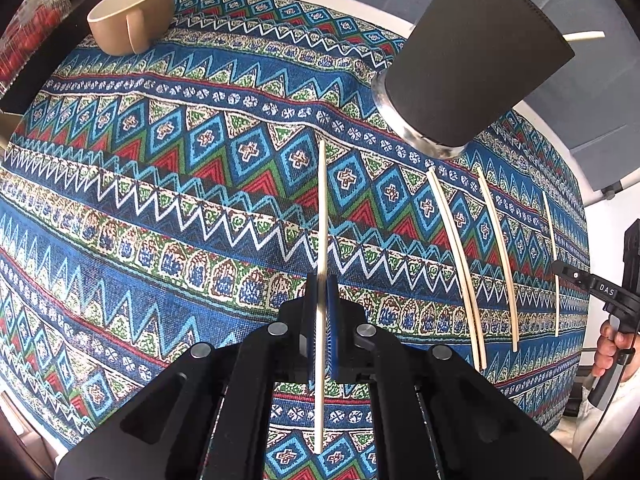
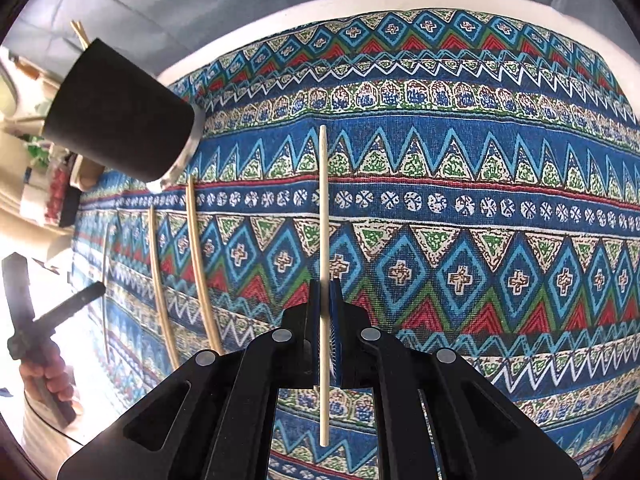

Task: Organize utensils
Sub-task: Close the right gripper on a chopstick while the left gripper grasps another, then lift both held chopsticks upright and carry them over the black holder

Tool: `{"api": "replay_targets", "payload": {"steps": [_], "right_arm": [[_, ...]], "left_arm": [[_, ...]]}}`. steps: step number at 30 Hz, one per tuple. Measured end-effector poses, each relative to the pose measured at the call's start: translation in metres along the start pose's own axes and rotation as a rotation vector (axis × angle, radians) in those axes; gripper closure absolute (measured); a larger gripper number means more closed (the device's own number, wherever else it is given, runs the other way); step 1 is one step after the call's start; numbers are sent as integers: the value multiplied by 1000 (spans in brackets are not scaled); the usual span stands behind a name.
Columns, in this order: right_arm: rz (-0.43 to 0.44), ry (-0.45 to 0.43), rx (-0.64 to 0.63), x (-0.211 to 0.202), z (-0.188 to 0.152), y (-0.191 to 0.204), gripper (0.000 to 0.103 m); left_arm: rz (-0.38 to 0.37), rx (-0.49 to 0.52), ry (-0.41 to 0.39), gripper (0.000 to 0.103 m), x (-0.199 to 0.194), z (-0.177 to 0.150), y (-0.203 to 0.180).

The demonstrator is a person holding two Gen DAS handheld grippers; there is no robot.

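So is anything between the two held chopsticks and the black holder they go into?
Nothing visible: left gripper and right gripper each clamp a chopstick; only patterned tablecloth lies before the black holder.

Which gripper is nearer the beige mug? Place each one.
Left. The left gripper has the beige mug ahead to its left; the right gripper sits farther off, beyond the black cup.
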State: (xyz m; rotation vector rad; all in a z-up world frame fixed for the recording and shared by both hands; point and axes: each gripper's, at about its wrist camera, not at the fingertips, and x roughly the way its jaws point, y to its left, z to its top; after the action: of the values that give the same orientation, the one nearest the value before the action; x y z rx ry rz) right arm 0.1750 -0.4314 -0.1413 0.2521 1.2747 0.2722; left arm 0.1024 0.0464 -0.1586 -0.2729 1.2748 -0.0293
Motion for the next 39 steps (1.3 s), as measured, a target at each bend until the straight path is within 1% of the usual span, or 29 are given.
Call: {"api": "replay_targets", "payload": {"steps": [3,6,9,12,15,17,21,24,29,32,39], "right_arm": [[51,-34,21,-8,-6,3,98],[40,-81,-5,-13,-8,20,98],[66,-110,-6,-16,-7,35,98],[103,-150,-3,-22,-6,53,98],[101,-202,-17,-33,-3,72,98],[100,-228,-26,-38,2,83,98],[104,-272,-27,-51,10,97,98],[107,-311,-31,-60,18,109,98],[116,-365,-80,-75,35,138,98],[124,-415,-118,-86,41,158,98],[133,-470,-153,-102,54,189,98]], "left_arm": [[19,34,-31,98,-16,5,-2],[92,93,-79,98,-30,12,-8],[103,121,-92,98,-35,26,-22],[117,176,-115,98,-45,37,-30],[127,230,-143,98,-54,49,-40],[135,256,-156,98,-53,60,-52],[118,291,-175,98,-58,74,-64],[114,316,-209,98,-66,85,-72],[88,344,-274,98,-85,102,-83],[73,344,-304,98,-96,113,-87],[18,340,-370,98,-115,136,-94]]}}
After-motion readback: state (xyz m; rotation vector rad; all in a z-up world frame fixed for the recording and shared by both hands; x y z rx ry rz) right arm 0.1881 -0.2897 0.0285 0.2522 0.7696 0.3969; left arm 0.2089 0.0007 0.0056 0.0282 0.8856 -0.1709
